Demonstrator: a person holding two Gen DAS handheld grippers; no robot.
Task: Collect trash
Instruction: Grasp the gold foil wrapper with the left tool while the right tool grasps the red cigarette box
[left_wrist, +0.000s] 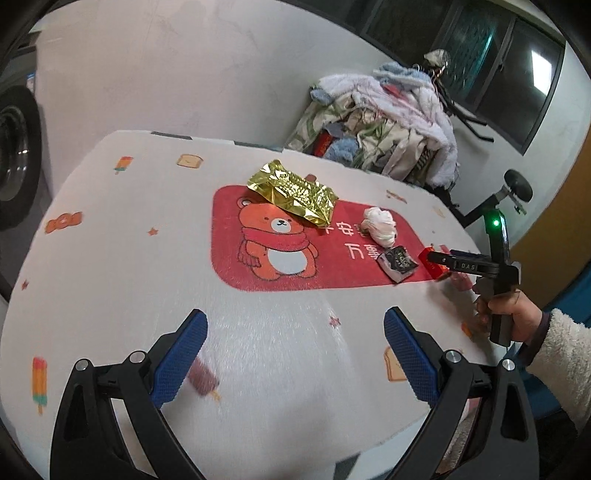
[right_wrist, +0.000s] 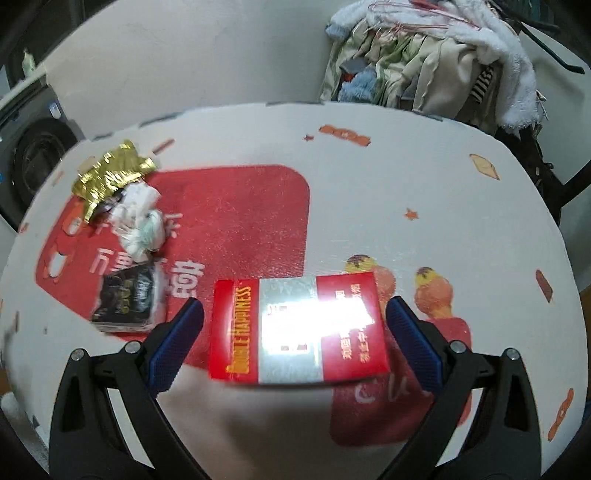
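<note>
A red cigarette pack (right_wrist: 299, 328) lies flat on the table between the wide-open fingers of my right gripper (right_wrist: 295, 339), which do not touch it. In the left wrist view the right gripper (left_wrist: 443, 260) hovers over the red pack (left_wrist: 434, 264) at the table's right side. A black wrapper (right_wrist: 127, 299) (left_wrist: 397, 262), a crumpled white tissue (right_wrist: 142, 221) (left_wrist: 380, 225) and a gold foil bag (right_wrist: 110, 175) (left_wrist: 295, 192) lie on the red bear mat. My left gripper (left_wrist: 295, 350) is open and empty above the near table.
The round table (left_wrist: 110, 258) has a white printed cloth with a red bear mat (left_wrist: 277, 243). A heap of clothes (left_wrist: 388, 129) stands behind the table on the right. A washing machine (left_wrist: 14, 158) is at the far left.
</note>
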